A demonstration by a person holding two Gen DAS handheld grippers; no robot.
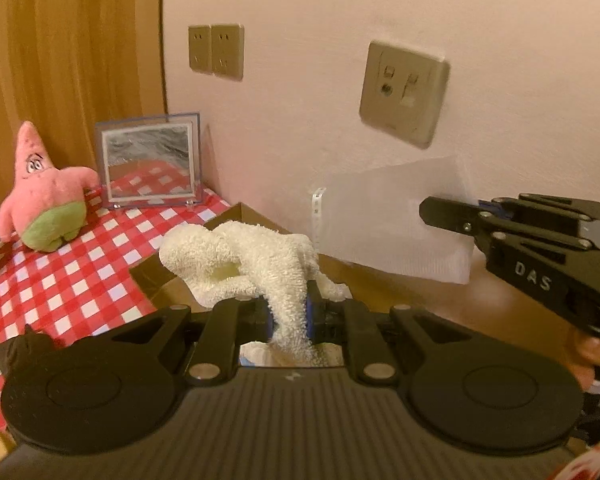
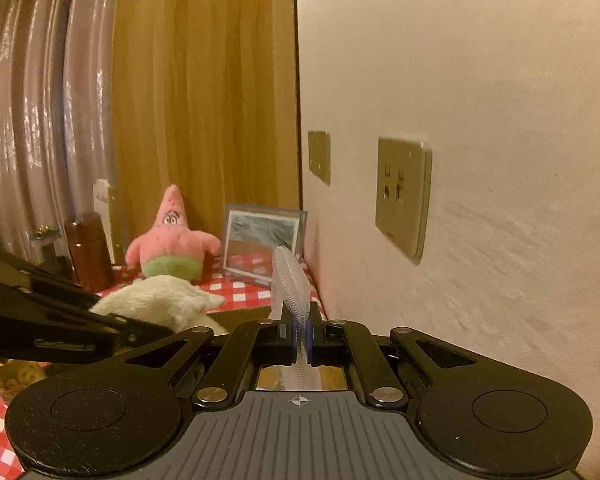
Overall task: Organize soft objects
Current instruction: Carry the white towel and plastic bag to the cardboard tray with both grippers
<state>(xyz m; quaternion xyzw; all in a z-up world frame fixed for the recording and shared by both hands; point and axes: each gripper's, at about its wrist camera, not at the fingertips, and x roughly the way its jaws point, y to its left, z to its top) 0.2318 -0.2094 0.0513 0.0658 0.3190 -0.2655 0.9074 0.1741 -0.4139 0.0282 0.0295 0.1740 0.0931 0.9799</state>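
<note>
My left gripper [image 1: 288,312] is shut on a fluffy white towel [image 1: 244,264] and holds it above an open cardboard box [image 1: 236,210]. The towel also shows in the right wrist view [image 2: 160,300]. My right gripper [image 2: 300,332] is shut on the edge of a thin translucent plastic bag [image 2: 290,276]; the bag [image 1: 388,216] hangs flat in front of the wall in the left wrist view, with the right gripper [image 1: 432,212] at its right edge. A pink starfish plush [image 1: 40,196] sits on the checked cloth at the back left; it also shows in the right wrist view [image 2: 172,236].
A red and white checked tablecloth [image 1: 80,280] covers the table. A framed picture [image 1: 150,160] leans on the wall behind the box. Wall sockets [image 1: 404,92] are close on the right. A brown canister [image 2: 90,256] and curtains [image 2: 180,100] stand at the far end.
</note>
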